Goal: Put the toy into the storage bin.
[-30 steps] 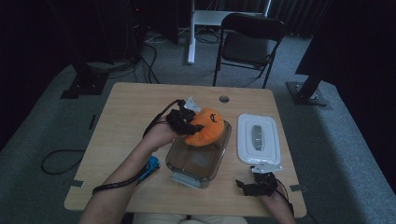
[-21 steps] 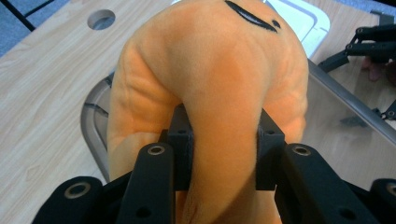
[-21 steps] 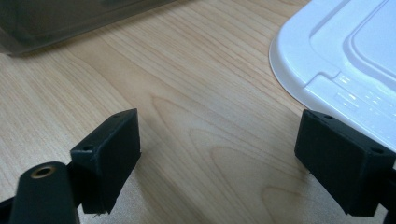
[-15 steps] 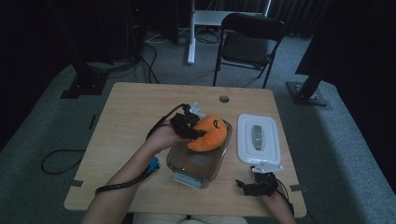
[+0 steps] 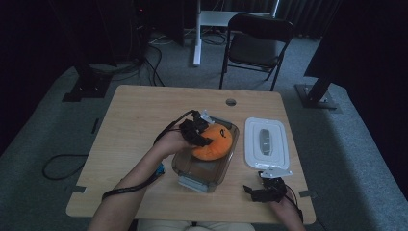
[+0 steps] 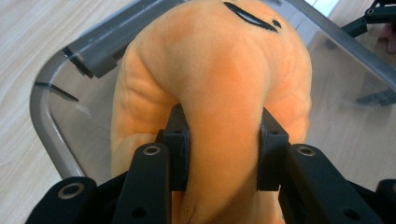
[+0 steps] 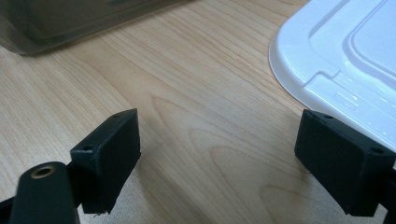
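Orange plush toy (image 5: 211,142) sits pinched in the left gripper (image 5: 198,134), half over and half inside the clear container (image 5: 192,169) mid-worktop (image 5: 139,115). In the left gripper view the pads squeeze a fold of the plush (image 6: 219,93), the container's rim (image 6: 46,116) curving close at one side. Best to lower it straight, centred, then release once it rests on the bottom. The right gripper (image 5: 269,188) waits wide open, holding nothing, near the front edge beside the white lid (image 5: 265,142); clear room lies left.
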Available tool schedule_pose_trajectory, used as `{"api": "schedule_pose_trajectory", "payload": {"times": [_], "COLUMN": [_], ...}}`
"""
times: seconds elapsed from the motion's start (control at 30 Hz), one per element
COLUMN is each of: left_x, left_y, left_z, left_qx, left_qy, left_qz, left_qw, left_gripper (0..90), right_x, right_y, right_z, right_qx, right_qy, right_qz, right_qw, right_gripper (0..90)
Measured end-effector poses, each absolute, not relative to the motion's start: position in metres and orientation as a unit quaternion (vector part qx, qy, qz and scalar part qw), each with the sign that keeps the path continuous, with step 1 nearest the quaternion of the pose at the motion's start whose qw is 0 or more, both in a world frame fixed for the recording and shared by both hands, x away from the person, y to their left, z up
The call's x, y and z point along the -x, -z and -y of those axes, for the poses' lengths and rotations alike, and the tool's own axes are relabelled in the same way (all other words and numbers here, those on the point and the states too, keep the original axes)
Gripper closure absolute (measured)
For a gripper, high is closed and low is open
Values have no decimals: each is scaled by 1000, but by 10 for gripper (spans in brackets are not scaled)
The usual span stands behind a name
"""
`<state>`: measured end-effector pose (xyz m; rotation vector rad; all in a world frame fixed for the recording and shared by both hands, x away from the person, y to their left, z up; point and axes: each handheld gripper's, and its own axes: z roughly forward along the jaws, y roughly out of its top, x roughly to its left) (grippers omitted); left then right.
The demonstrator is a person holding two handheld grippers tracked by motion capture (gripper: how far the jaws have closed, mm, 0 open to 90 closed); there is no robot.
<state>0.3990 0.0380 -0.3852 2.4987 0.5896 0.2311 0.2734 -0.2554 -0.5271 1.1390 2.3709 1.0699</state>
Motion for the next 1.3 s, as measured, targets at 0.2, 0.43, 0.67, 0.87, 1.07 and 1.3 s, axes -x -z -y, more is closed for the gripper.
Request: {"api": "schedule_pose_trajectory", "payload": {"times": [0.2,0.43,0.67,0.87,1.07,1.3], "left_x": [-404,-406,-405,-403,-404,-401], "left_y": [390,397,406,409,406,400], "left_z": [-34,-27,-15,-11,-15,-23], "left_qx": [-938,-945,-960,-964,-958,-952], "left_qy": [-78,-79,-85,-82,-76,-84], "left_qz": [-213,-203,-184,-179,-194,-200], "left_qw": [264,243,194,179,200,217], "left_gripper": [626,571,516,395,271,198], "right_x": [-273,-274,-274,-274,-274,-274], "right_y": [527,527,527,527,527,527], "right_z": [255,256,256,256,256,256], "right_qx": [-396,-397,-397,-398,-397,-397], "right_qy": [-371,-374,-374,-374,-373,-373], "right_qz": [-826,-825,-825,-825,-825,-825], "right_qw": [152,149,149,148,150,150], "right_gripper": [136,136,136,137,136,136]}}
